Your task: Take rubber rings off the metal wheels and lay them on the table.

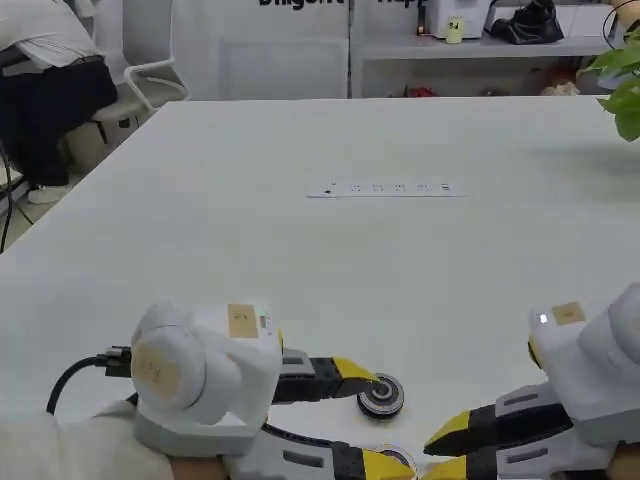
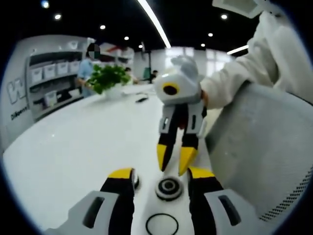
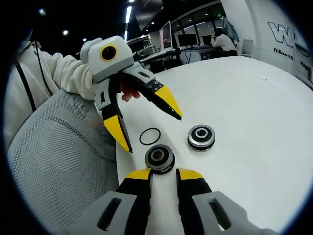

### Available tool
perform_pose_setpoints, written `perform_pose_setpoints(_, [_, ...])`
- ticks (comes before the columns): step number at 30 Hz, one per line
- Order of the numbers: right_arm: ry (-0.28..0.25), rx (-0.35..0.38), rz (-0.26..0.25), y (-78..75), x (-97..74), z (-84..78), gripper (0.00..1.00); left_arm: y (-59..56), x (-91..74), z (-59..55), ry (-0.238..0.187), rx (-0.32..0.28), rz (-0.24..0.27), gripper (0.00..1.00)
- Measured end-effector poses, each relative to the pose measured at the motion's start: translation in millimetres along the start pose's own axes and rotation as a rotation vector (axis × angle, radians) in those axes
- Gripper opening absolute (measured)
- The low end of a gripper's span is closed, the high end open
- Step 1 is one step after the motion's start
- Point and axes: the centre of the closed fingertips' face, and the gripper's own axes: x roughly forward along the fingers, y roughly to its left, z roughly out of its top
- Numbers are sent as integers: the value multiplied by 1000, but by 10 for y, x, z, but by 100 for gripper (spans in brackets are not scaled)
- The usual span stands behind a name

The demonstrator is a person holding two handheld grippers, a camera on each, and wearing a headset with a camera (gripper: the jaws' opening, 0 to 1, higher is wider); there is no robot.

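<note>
In the right gripper view, the white wall (image 3: 259,24) on the far right carries a large outlined "W" (image 3: 280,31). Smaller lettering (image 3: 286,50) beneath it begins "Diligen" and is cut off at the edge. In the left gripper view, the left wall (image 2: 29,112) shows the same "W" (image 2: 14,89).

On the white table (image 1: 300,250), a metal wheel (image 1: 381,395) sits by the far jaw tip of the left gripper (image 1: 378,420), whose jaws are spread wide. The right gripper (image 1: 440,455) faces it. A power strip (image 1: 385,188) lies well beyond.
</note>
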Motion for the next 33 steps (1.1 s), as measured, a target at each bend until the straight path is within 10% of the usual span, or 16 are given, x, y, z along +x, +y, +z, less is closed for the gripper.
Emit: perform_pose_setpoints(33, [26,-109,-7,16,120,-52,17,-93,108,-273,69,8,-40,20])
